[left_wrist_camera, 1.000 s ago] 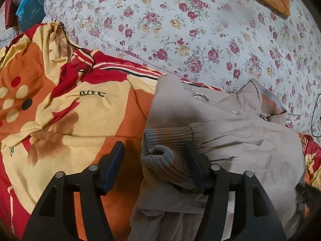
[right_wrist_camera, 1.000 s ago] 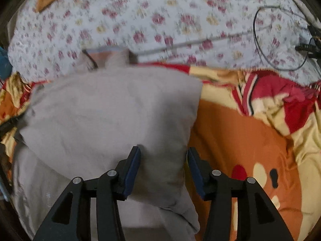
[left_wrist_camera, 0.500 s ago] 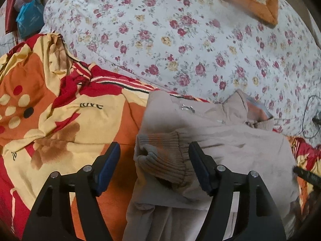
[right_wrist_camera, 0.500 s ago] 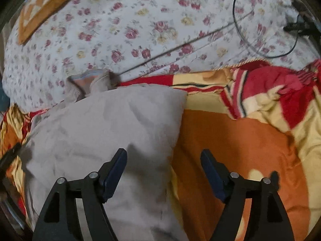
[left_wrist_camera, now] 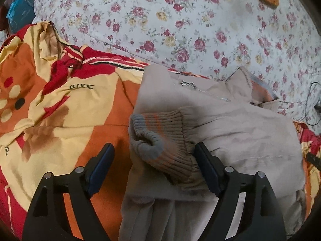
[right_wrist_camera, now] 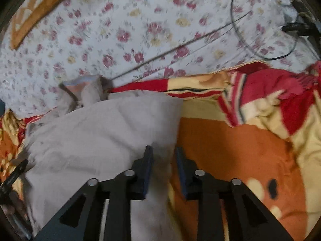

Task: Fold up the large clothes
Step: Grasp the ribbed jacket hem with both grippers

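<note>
Jacket [left_wrist_camera: 240,132] cuff between wide left tool [left_wrist_camera: 154,160], untouched

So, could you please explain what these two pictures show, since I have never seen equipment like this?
There is no robot here: a person holds a two-finger gripper in each hand, and a fisheye camera on each looks along its fingers. One picture comes from the left gripper, the other from the right gripper. Both look down at a beige jacket being folded on an orange blanket, with a floral sheet behind. The left jaws have just been opening and stand wide around the ribbed cuff, not pinching it. The right jaws have just been closing at the jacket's edge; no firm grip on it shows.
</note>
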Action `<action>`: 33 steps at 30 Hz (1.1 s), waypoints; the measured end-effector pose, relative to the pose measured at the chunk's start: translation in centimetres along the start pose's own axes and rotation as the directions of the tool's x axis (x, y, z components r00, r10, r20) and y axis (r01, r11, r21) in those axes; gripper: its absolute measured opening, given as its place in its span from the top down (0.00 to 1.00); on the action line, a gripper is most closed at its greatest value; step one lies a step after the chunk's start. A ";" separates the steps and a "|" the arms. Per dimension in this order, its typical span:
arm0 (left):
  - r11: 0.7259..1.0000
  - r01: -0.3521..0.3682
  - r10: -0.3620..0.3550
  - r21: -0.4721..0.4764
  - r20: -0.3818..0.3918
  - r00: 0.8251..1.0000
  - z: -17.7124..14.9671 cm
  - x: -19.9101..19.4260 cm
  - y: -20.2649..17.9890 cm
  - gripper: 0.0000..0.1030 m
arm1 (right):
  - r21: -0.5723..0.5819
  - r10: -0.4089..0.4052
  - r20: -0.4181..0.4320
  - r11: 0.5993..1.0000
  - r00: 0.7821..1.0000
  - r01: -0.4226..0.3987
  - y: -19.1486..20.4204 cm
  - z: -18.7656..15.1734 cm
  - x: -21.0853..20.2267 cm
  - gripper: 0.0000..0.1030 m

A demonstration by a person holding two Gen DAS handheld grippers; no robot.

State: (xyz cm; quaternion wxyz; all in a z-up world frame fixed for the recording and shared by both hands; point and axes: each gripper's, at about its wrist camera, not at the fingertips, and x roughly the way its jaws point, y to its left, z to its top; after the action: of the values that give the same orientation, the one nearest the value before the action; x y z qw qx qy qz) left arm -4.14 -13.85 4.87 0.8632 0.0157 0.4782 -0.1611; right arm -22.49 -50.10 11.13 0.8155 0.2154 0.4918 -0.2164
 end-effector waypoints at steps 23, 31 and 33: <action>0.989 0.089 -0.080 0.114 -0.080 0.994 -13.9 -13.4 4.5 0.21 | -0.101 0.102 -0.045 0.989 0.994 -0.106 -3.0 -16.5 -7.7 0.99; 0.985 0.137 -0.122 0.104 -0.133 0.984 -17.7 -14.8 4.7 0.20 | -0.017 0.224 -0.073 0.974 0.972 -0.226 -5.3 -18.5 -10.0 0.60; 0.983 0.140 -0.121 0.118 -0.157 0.980 -18.5 -14.7 4.5 0.20 | -0.044 0.228 -0.095 0.971 0.969 -0.233 -5.1 -19.8 -10.5 0.36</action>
State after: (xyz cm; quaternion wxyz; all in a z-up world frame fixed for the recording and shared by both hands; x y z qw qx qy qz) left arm -25.26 -2.35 6.48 0.8098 0.0518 0.5300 -0.2462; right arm -43.84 -41.57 11.49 0.8178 0.2583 0.5051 -0.0966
